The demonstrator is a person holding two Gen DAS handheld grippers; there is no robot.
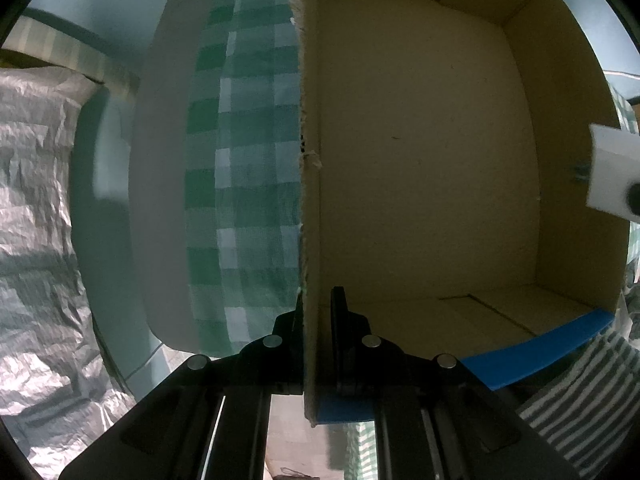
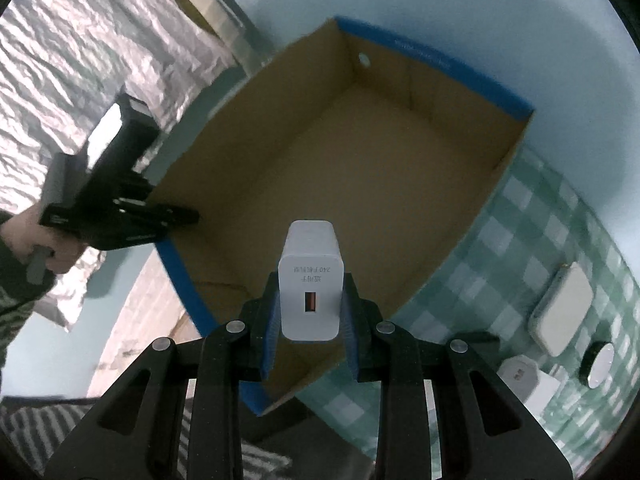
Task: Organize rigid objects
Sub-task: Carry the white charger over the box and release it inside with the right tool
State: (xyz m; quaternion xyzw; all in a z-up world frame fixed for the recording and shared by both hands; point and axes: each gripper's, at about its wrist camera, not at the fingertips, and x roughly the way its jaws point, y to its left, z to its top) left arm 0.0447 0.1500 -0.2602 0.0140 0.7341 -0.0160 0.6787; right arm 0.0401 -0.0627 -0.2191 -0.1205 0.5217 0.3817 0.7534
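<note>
charger: a white usb charger block (image 2: 311, 280) sits between the two fingers of the right gripper (image 2: 311, 316), its port side with small printed text turned to the camera. it hangs above the near edge of the open box, not inside on the floor of it. in the left wrist view the same white block (image 1: 612, 168) shows at the right edge, beyond the far wall of the box.
right gripper: the black fingers with blue pads (image 2: 267, 336) press on both sides of the charger, so it is closed on it, with a narrow gap as wide as the block.
box: a cardboard box (image 2: 360, 168) with blue outside and brown inside, open on top. its floor shows nothing lying on it. one end wall has a small round hole (image 2: 364, 58).
left gripper: it (image 1: 320, 308) points down over the box wall (image 1: 310, 160). one finger is outside and one inside, closed tight on the cardboard edge. in the right wrist view this gripper (image 2: 176, 216) shows at the left side of the box, held by a hand (image 2: 28, 240).
table: a green and white checked cloth (image 2: 520, 248) lies under the box, on a pale blue surface (image 2: 480, 20).
other items: on the cloth, right of the box, lie a white rounded flat device (image 2: 562, 308), a round black and silver thing (image 2: 598, 364) and another white charger (image 2: 520, 380).
around: crinkled silver foil (image 1: 36, 200) is at the left side. a striped sleeve (image 1: 580, 396) shows low at the right.
</note>
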